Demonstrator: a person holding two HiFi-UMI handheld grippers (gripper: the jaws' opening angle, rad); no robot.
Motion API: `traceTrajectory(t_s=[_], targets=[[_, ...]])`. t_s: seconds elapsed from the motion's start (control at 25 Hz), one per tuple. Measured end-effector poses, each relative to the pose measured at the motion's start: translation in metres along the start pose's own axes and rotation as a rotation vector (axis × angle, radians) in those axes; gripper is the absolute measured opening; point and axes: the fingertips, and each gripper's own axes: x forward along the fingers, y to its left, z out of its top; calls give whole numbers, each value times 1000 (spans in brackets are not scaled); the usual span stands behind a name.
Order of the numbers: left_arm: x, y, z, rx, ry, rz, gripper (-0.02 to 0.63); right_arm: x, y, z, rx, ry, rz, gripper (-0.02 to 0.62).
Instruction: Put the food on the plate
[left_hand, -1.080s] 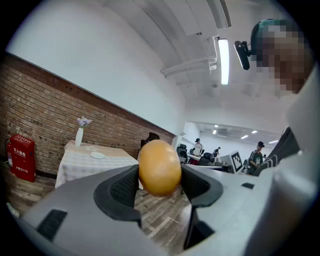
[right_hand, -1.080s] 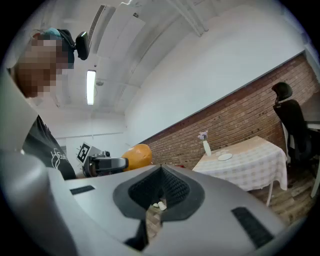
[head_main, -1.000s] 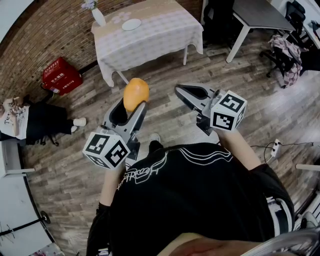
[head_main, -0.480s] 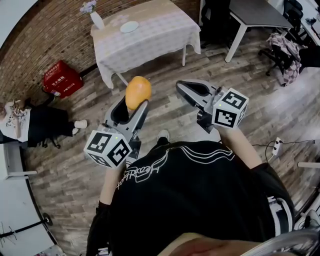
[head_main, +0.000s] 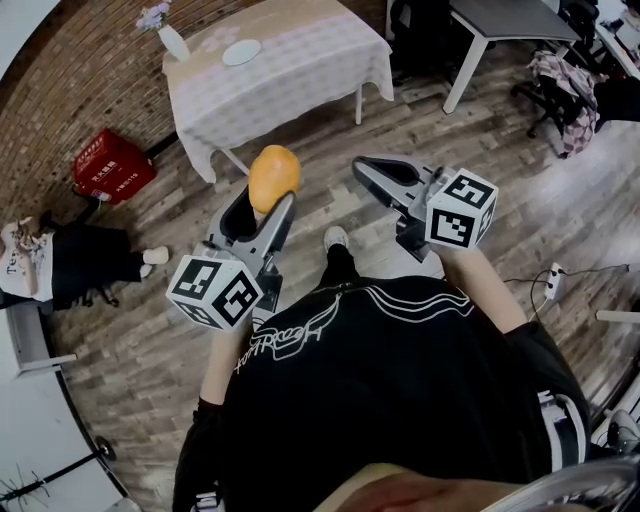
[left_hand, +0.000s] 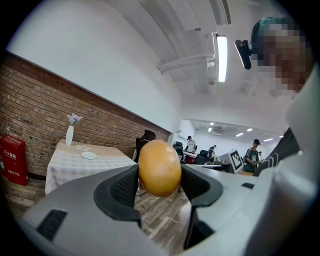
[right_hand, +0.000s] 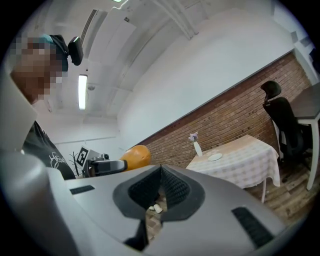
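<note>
Left hand-held gripper (head_main: 266, 205): clamped on the food (head_main: 273, 177), a smooth, rounded yellow-orange item. The left gripper view shows both dark pads pressed against its sides, with its top standing clear above the jaws. The food is carried in the air over the wooden plank floor (head_main: 500, 210), left of centre in the head view, and is well apart from the plate (head_main: 241, 52). Right hand-held gripper (right_hand: 161, 172): jaws together, with nothing between them. It is level with the left one and just to its right, apart from it. The plate is small, white and bare. It sits on the far bench (head_main: 310, 50), which is covered by a pale checked cloth, toward that bench's left end. A white vase (head_main: 173, 42) with pale flowers stands at the bench's far left corner, near the plate but not touching it. Both hand-held grippers point toward this bench, which lies at the far side of the floor. A red box (head_main: 110, 165) rests on the floor against the brick wall, left of the bench. A grey desk (head_main: 500, 15) stands far right. The marker cubes (head_main: 215, 292) sit at the near end of each hand-held gripper, close to the holder's black shirt (head_main: 400, 400). In the left gripper view, further people appear in the lit room beyond, too small to describe.
</note>
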Motion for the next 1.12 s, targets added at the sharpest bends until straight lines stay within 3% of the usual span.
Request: traceTrajectory(t_s=[0.6, 0.84, 1.12], targets=[[132, 113, 31, -84, 55, -37, 258, 77, -138, 35, 67, 63, -81, -3], [192, 182, 58, -117, 63, -30, 258, 139, -205, 57, 95, 104, -77, -3], [226, 225, 67, -113, 54, -17, 258, 177, -251, 71, 75, 97, -68, -3]])
